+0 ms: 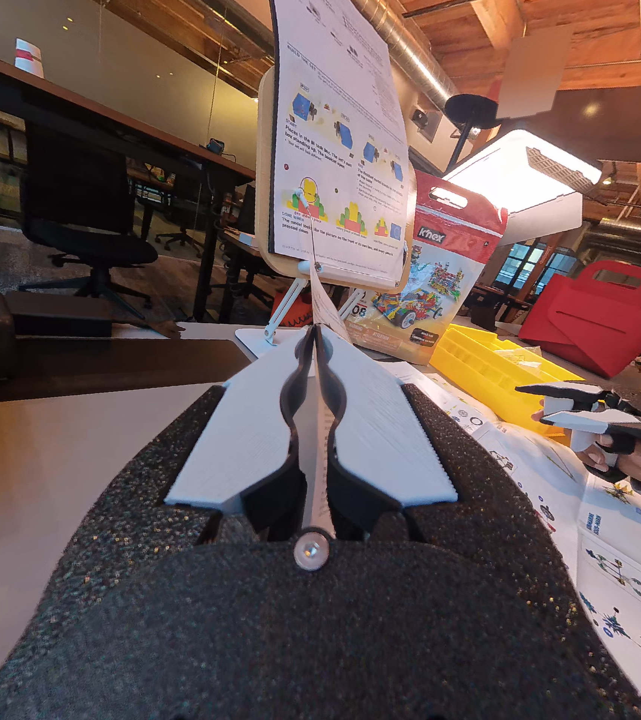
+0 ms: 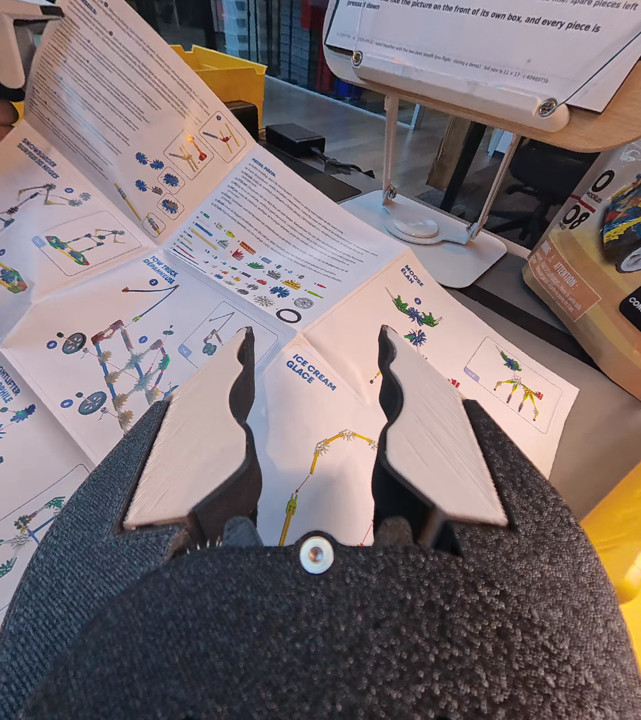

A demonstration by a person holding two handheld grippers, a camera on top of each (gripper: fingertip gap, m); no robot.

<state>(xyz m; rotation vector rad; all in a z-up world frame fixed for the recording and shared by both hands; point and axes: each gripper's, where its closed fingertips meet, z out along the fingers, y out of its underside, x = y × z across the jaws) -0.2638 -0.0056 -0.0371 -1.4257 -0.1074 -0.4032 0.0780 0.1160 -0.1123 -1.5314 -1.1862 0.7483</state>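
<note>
The left gripper [image 1: 315, 331] has its fingers pressed together on the edge of a folded instruction sheet [image 2: 233, 249], which runs edge-on between them and lifts that side of the sheet off the desk [image 1: 57, 448]. The right gripper [image 2: 315, 331] hovers over the flat part of the same sheet with its fingers well apart and nothing between them (printed panels show through the gap). The sheet lies spread across the desk, its raised flap standing at the far left in the right wrist view, its near-right corner close to a yellow bin [image 2: 638, 526]. Beyond the sheet's far edge stands a white-footed document stand [image 2: 443, 249] carrying a printed page [image 1: 334, 156]; its base touches or nearly touches the sheet, I cannot tell which. A toy set bag [image 1: 428, 280] stands just behind the stand, with a yellow tray [image 1: 486, 362] and a red carton [image 1: 599, 323] farther right. To the left of the left gripper the desk surface is bare up to a dark mat [image 1: 96, 362].
</note>
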